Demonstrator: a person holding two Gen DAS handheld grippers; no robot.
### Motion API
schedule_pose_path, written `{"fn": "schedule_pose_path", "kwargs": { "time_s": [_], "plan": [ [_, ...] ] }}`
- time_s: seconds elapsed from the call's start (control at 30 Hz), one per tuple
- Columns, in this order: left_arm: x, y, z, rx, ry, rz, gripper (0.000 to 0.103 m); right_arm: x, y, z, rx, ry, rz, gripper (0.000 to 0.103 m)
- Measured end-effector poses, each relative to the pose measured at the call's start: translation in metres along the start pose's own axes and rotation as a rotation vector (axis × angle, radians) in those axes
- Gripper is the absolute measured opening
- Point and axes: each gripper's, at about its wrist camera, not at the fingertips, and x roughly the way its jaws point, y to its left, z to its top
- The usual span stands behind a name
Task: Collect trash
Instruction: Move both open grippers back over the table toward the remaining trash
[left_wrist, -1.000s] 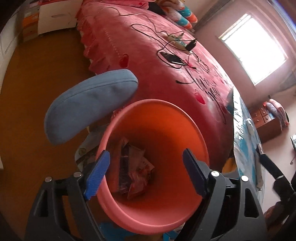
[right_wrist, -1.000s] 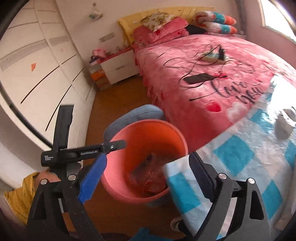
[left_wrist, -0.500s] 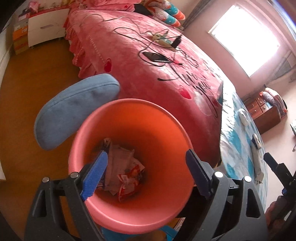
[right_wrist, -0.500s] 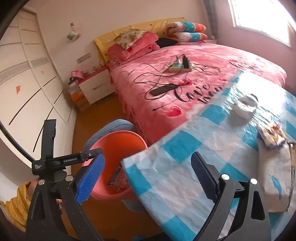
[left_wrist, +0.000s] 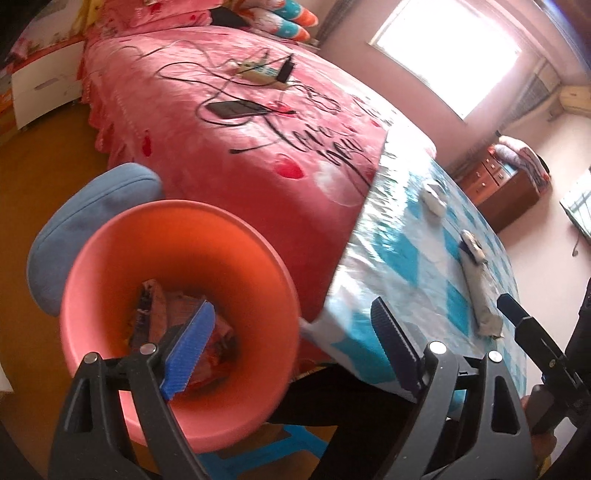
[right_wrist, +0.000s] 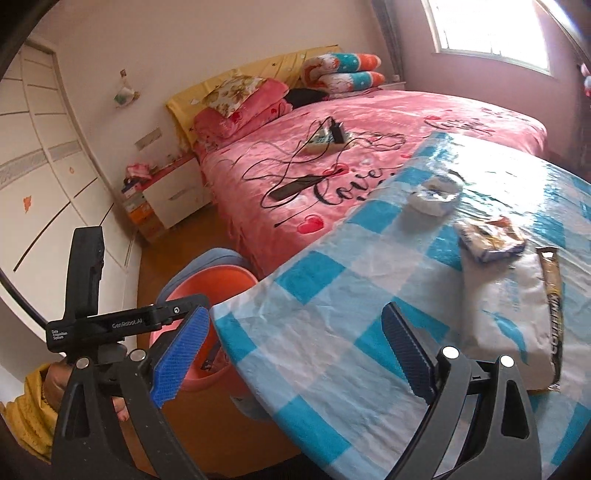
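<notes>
An orange bin (left_wrist: 207, 258) with crumpled wrappers (left_wrist: 173, 314) inside stands on the floor by the table; it also shows in the right wrist view (right_wrist: 210, 280). My left gripper (left_wrist: 291, 350) is open and empty above the bin's rim. My right gripper (right_wrist: 295, 354) is open and empty over the near edge of the blue-checked table (right_wrist: 332, 295). On the table lie a large white bag (right_wrist: 513, 314), a small snack wrapper (right_wrist: 491, 240) and a crumpled white wrapper (right_wrist: 436, 195).
A pink bed (right_wrist: 369, 147) with a phone (right_wrist: 291, 188), cables and a power strip (right_wrist: 325, 140) stands behind the table. A blue chair back (left_wrist: 85, 229) is behind the bin. A nightstand (right_wrist: 170, 195) and wardrobe are at the left.
Both grippers have swung right, from over the bin toward the table. The table's wrappers have come into view. Both stay open and empty.
</notes>
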Motion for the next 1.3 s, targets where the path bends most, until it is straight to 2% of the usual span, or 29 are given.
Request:
{"fn": "schedule_pose_path", "kwargs": {
  "time_s": [0.7, 1.3],
  "plan": [
    [0.010, -0.094, -0.009, 0.157, 0.033, -0.031, 0.087, -0.047, -0.065, -0.007, 0.104, -0.110, -0.071, 0.095],
    [0.022, -0.148, -0.020, 0.253, 0.066, -0.034, 0.087, -0.076, -0.105, -0.015, 0.158, -0.177, -0.120, 0.095]
  ]
}}
